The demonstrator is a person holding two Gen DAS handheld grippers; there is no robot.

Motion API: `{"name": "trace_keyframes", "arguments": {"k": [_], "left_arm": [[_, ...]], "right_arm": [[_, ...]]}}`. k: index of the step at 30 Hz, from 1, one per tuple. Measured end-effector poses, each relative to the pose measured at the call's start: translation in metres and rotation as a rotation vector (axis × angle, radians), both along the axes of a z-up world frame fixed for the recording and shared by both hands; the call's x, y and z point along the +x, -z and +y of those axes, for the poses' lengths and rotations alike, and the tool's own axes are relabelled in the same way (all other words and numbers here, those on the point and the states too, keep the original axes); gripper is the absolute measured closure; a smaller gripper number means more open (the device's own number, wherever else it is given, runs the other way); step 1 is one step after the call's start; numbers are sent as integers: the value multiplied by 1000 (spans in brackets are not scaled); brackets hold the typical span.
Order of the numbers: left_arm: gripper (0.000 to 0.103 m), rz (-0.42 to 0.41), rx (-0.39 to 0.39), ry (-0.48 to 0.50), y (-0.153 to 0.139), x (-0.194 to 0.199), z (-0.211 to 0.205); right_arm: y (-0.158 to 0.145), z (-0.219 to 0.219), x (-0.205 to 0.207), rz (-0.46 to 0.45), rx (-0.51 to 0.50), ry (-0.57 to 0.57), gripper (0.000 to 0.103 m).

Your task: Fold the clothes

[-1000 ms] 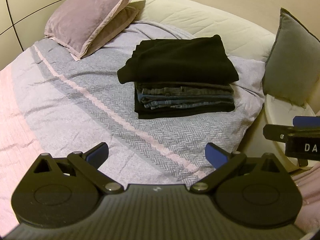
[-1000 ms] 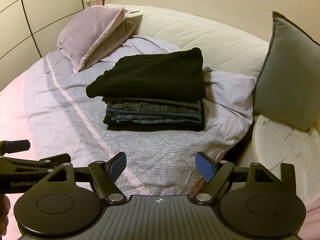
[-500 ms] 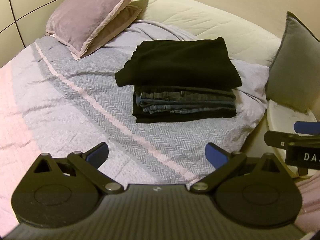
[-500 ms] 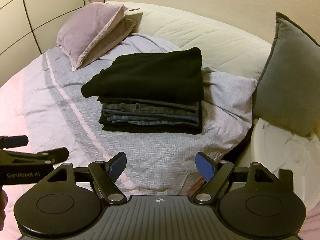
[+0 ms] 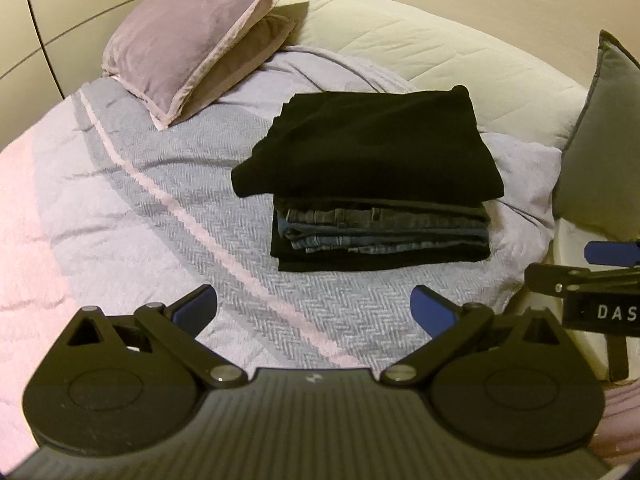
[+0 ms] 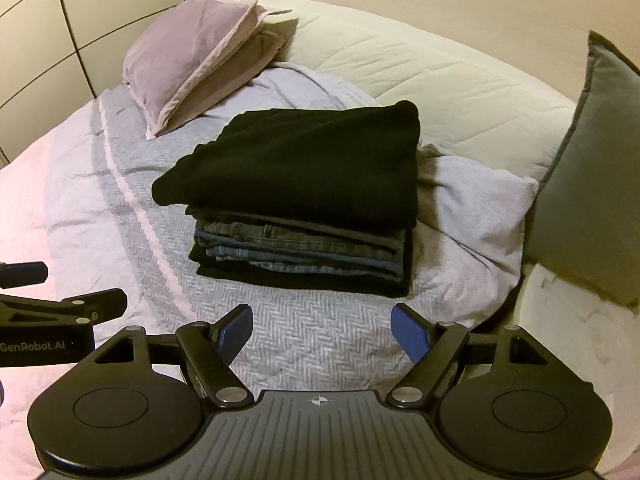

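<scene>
**Item: folded stack, bed centre**

Black knit sweater [image 5: 368, 144] atop folded blue denim jeans [image 5: 384, 232], twelve o'clock of me. Soft top, likely heavy and stiff beneath; lift by the fold edges. My left gripper [image 5: 314, 310] and right gripper [image 6: 322, 330]: spread wide, empty.

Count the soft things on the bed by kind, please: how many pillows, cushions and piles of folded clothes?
Pillows: 2, the lilac one on a darker one
Grey cushion: 1
Pile of folded clothes: 1
Total: 4
</scene>
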State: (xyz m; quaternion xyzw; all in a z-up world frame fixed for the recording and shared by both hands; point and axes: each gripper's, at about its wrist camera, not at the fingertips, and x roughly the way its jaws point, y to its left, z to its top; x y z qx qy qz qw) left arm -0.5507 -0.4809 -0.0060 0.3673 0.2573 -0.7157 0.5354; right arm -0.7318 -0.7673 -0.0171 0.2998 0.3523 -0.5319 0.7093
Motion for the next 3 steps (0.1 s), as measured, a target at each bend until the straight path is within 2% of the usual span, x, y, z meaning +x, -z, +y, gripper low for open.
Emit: {"name": "trace_keyframes", "arguments": {"k": [3], "left_arm": [[1,-5,-2,-7,1,-4,-3]], "right_arm": [[4,-6,-1,-2,12,-6,24]]}}
